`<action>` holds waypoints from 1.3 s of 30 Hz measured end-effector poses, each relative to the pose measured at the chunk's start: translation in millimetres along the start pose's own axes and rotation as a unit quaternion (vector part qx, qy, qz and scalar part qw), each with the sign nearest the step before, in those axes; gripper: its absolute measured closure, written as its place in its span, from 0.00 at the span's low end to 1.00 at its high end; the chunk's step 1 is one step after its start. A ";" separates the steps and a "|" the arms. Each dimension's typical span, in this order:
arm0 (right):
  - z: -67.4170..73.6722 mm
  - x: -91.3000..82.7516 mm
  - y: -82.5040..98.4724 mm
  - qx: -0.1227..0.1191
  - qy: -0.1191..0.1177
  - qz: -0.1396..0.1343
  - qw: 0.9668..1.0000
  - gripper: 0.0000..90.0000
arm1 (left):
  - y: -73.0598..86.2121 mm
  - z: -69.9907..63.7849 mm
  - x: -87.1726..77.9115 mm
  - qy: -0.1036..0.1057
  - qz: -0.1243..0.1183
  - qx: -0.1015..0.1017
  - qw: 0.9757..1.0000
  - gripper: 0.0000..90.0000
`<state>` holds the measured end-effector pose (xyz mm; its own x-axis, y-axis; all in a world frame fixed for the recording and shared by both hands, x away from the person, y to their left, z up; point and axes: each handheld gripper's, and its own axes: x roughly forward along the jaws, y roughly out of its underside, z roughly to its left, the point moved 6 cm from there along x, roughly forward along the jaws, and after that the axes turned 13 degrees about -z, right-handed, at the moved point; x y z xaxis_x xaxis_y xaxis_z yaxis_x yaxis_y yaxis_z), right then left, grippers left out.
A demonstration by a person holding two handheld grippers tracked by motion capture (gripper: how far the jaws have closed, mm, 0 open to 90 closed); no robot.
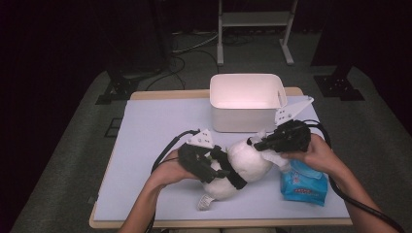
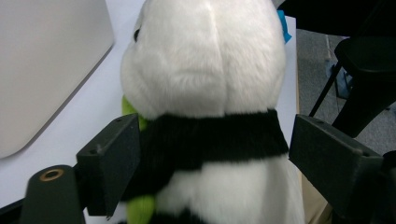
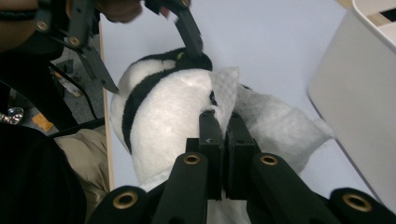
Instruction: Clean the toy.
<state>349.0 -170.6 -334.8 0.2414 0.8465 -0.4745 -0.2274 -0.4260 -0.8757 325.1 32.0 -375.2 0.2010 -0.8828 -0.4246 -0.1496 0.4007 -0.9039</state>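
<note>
High view looks down from above; both gripper views sit close, sharing the plush panda (image 1: 245, 162).

Plush panda (image 1: 245, 162): white, black bands, lime-green patch at the neck. Wipe (image 3: 275, 123) in my right claw (image 3: 223, 122): white, quilted. Wipe packet (image 1: 303, 184): bright blue. Bin (image 1: 247, 101): white. Bench (image 1: 155, 126): pale lavender-grey top, tan edge. My claws: black.

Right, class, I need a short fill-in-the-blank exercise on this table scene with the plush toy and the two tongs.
1. The right tongs are shut on a white paper ____.
2. The black-and-white plush panda lies on the table between the ____ of the left tongs.
3. The white rectangular plastic bin stands ____ the panda.
4. The soft wipes pack is coloured ____.

Missing words: wipe; jaws; behind; blue
</note>
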 end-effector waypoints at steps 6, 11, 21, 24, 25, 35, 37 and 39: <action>-7.2 -6.0 13.2 0.022 0.007 0.000 1.000 0.97 | 22.3 6.1 -4.2 -0.021 0.048 -0.014 0.999 0.12; -11.1 -7.3 26.4 0.032 0.014 0.005 0.999 0.97 | 21.8 9.5 -0.1 -0.012 0.034 -0.024 0.999 0.11; -16.5 -5.6 53.7 0.064 0.020 0.004 0.998 0.97 | 12.1 19.4 -5.1 -0.038 0.037 -0.018 0.998 0.12; -16.7 -2.6 61.0 0.071 0.018 0.007 0.997 0.97 | 12.4 18.8 -5.7 -0.036 0.039 -0.020 0.998 0.12; -16.3 -1.4 63.2 0.072 0.018 0.009 0.997 0.97 | 12.3 18.5 -6.0 -0.035 0.040 -0.020 0.998 0.12; -16.5 0.2 65.6 0.077 0.014 0.006 0.997 0.97 | 15.3 14.5 -6.6 -0.027 0.046 -0.016 0.998 0.13; -16.9 -4.3 61.4 0.070 0.018 0.003 0.997 0.97 | 17.0 15.2 -5.5 -0.021 0.042 -0.022 0.999 0.15; -17.1 -9.4 54.1 0.068 0.019 -0.005 0.998 0.97 | 18.4 15.6 -5.0 -0.017 0.037 -0.030 0.999 0.16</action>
<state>350.6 -207.0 -379.2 0.2787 0.8367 -0.4715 -0.3495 -0.3689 -0.8612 336.4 47.7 -390.5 0.2198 -0.8424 -0.4919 -0.2218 0.4479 -0.8662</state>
